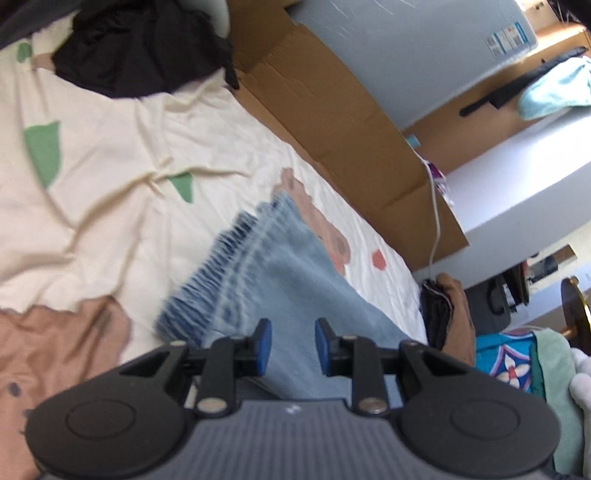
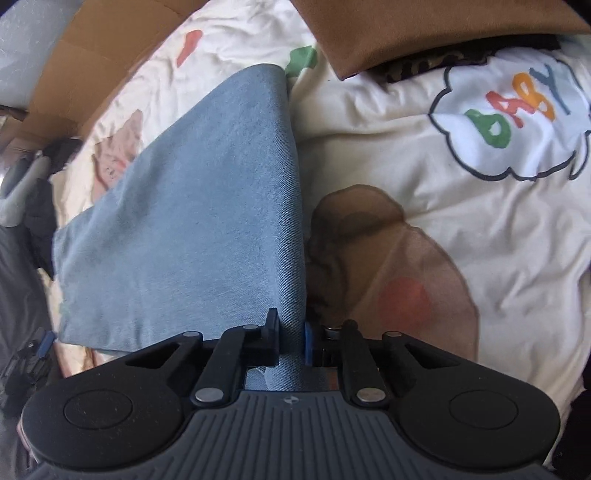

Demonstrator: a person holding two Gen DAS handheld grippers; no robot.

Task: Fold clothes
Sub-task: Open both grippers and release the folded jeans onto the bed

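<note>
Right gripper (image 2: 291,341) is seen clamped on a folded edge of the blue denim garment (image 2: 192,206); the cloth is pinched between both pads and runs up and away toward twelve o'clock in the right wrist view, its crease lifted off the cream printed bedcover (image 2: 388,147). A white patch lettered "BABY" (image 2: 513,110) is noted at two o'clock, a brown cushion corner (image 2: 406,33) at twelve to one. In the left wrist view the left gripper (image 1: 293,345) is held with a gap showing between its blue pads (image 1: 264,345); the denim lies beneath and beyond them, yet whether cloth is pinched cannot be told. The garment's gathered waistband (image 1: 221,266) is seen at eleven o'clock of that gripper, somewhat blurred. A black garment (image 1: 144,48) is heaped at eleven o'clock far off, flattened cardboard (image 1: 332,122) along the bed edge at one o'clock
</note>
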